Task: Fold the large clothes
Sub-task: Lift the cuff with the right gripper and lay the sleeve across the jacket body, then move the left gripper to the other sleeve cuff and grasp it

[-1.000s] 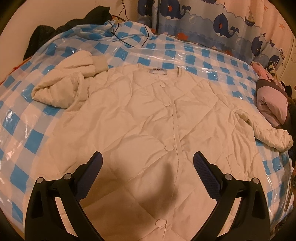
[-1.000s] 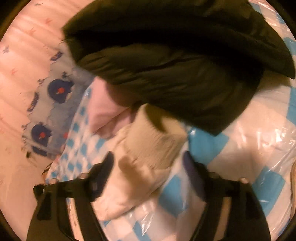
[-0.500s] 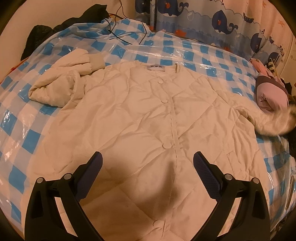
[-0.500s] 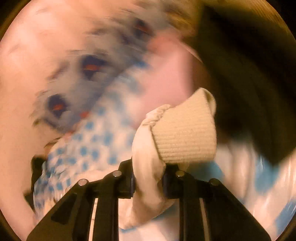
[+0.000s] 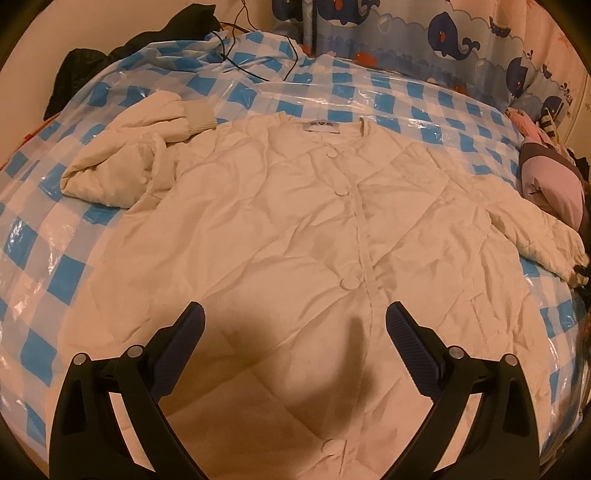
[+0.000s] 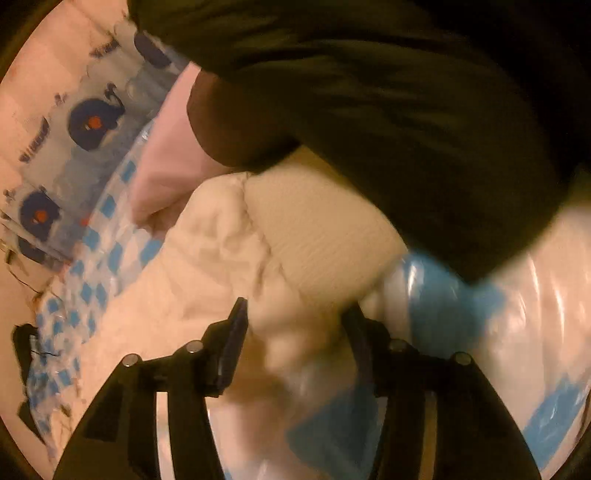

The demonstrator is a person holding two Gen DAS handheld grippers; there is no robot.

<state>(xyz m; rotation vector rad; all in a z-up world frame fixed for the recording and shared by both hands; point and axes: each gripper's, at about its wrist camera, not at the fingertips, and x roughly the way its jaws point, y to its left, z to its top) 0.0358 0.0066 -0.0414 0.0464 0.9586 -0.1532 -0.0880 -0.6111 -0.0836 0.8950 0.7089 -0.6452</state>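
A cream quilted jacket point(image 5: 280, 236) lies front up and buttoned on a blue-and-white checked plastic sheet point(image 5: 406, 99). Its one sleeve is bunched at the upper left point(image 5: 125, 162); the other sleeve runs to the right edge point(image 5: 546, 240). My left gripper point(image 5: 295, 332) is open and empty above the jacket's lower front. In the right wrist view my right gripper point(image 6: 299, 332) has its jaws partly apart around that sleeve end, with the ribbed cuff point(image 6: 321, 236) just beyond the fingers. The view is blurred.
A dark garment point(image 6: 388, 92) lies over the cuff's far side, with pink clothing point(image 6: 166, 173) beside it. Pink clothes point(image 5: 550, 184) pile at the right edge. A whale-print curtain point(image 5: 443, 33) hangs behind. Dark clothes and cables point(image 5: 192, 29) lie at the back left.
My right gripper was clamped on the sleeve half a second ago with the cuff lifted; now its jaws are wider and the sleeve lies lower on the sheet. The left gripper has hardly moved.
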